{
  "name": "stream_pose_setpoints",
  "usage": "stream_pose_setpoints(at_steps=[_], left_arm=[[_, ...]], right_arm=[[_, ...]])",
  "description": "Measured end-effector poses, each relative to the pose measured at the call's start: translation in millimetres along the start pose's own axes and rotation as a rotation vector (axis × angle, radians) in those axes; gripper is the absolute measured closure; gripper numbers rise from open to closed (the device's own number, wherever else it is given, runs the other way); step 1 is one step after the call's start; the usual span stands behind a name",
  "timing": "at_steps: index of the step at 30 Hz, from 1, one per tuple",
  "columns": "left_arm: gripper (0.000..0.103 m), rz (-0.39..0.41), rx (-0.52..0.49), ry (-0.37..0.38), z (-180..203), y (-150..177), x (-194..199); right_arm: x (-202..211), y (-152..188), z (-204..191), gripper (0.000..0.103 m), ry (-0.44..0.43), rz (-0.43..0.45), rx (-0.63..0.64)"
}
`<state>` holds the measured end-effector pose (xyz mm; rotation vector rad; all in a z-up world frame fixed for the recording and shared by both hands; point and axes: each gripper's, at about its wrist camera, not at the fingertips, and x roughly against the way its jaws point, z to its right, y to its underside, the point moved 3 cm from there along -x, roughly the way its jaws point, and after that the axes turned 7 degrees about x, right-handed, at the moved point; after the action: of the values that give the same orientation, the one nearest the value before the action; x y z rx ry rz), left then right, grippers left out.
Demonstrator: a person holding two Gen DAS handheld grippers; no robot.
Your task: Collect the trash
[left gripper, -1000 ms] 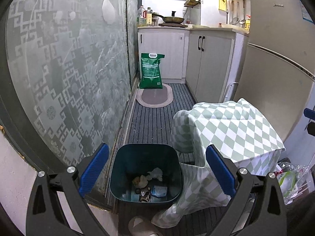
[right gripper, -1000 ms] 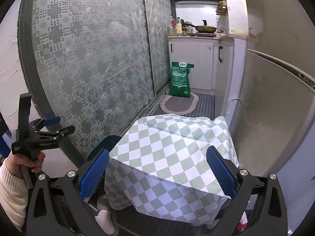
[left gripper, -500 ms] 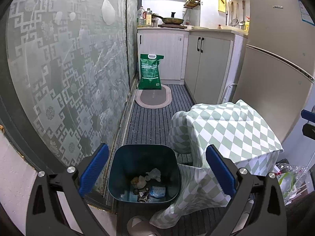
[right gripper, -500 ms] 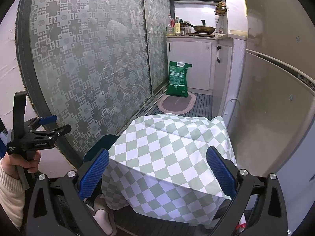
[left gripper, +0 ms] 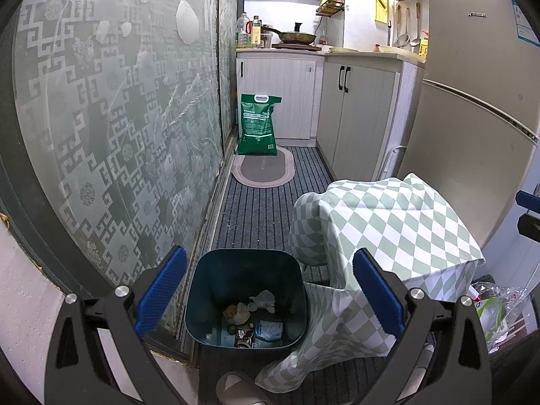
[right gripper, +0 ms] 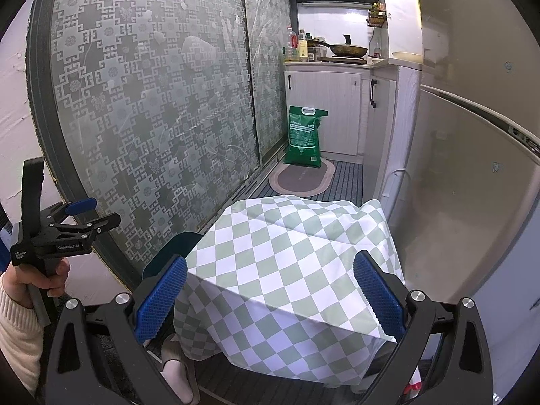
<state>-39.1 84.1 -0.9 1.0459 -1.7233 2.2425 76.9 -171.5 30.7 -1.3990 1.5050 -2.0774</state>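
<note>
Holding both tools over the kitchen floor, you have barely moved since the earlier frames: the dark teal trash bin (left gripper: 245, 298) sits slightly lower and nearer between your left hand-held gripper (left gripper: 269, 295) fingers than 1 second ago, and the checked cloth has drifted a little lower in the right view. Your left hand-held gripper has its 2 blue ribbed pads spread wide apart, empty, hovering above the bin's rounded square mouth. Your right hand-held gripper (right gripper: 270, 298) is likewise spread wide with nothing between the pads.

Inside the smooth plastic bin lies the trash (left gripper: 253, 317): crumpled white tissue, a brownish lump, a pale blue wrapper and a small dark packet, all on the bottom. The bin stands on the ribbed grey floor mat (left gripper: 263, 209), touching a green-and-white checked tablecloth (right gripper: 290, 270) that drapes in soft folds beside it. A frosted glass sliding door (left gripper: 111, 128) with a fretwork pattern runs along the left. A glossy green sack (left gripper: 258, 125) stands upright at the far cabinets, behind an oval rug (left gripper: 263, 170).
</note>
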Motion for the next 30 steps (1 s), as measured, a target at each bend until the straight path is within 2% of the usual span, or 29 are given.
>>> stream_pose_setpoints(at_steps=[30], left_arm=[[0.003,-0.002,-0.007,0.007,2.9,0.8,0.1]], right_arm=[[1.1,-0.3,-0.4,0.003,-0.002,0.001,0.006]])
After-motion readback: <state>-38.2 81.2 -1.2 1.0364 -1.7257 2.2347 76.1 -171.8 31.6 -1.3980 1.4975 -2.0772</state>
